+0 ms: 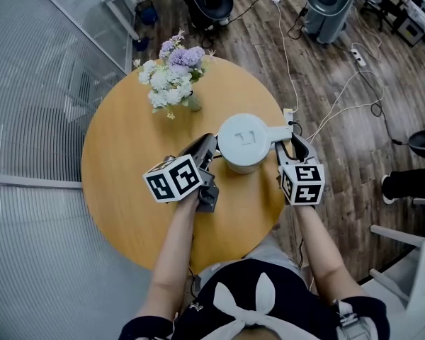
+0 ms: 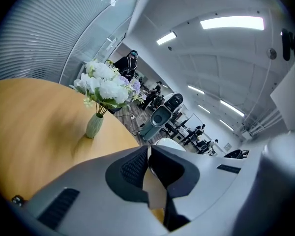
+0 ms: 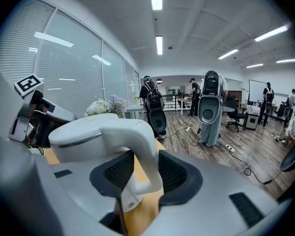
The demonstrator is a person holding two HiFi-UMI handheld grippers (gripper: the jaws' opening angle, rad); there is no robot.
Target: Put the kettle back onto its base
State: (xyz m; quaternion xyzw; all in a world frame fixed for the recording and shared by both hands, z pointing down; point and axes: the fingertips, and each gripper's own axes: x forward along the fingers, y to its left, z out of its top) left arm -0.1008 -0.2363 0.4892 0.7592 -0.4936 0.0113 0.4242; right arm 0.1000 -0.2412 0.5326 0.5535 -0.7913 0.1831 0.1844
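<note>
Wood, smooth and honey-toned, forms the round tabletop [image 1: 120, 154] in the head view; the squat white kettle [image 1: 244, 144] stands at its middle, left gripper [image 1: 211, 143] beside its wall, right gripper [image 1: 294, 146] at its handle [image 1: 278, 132]. Left gripper view: ribbed dark pads [image 2: 134, 168] nearly together, nothing between them. Right gripper view: ribbed pads [image 3: 119, 173] clamp the kettle's smooth, curved white handle on both sides.
</note>
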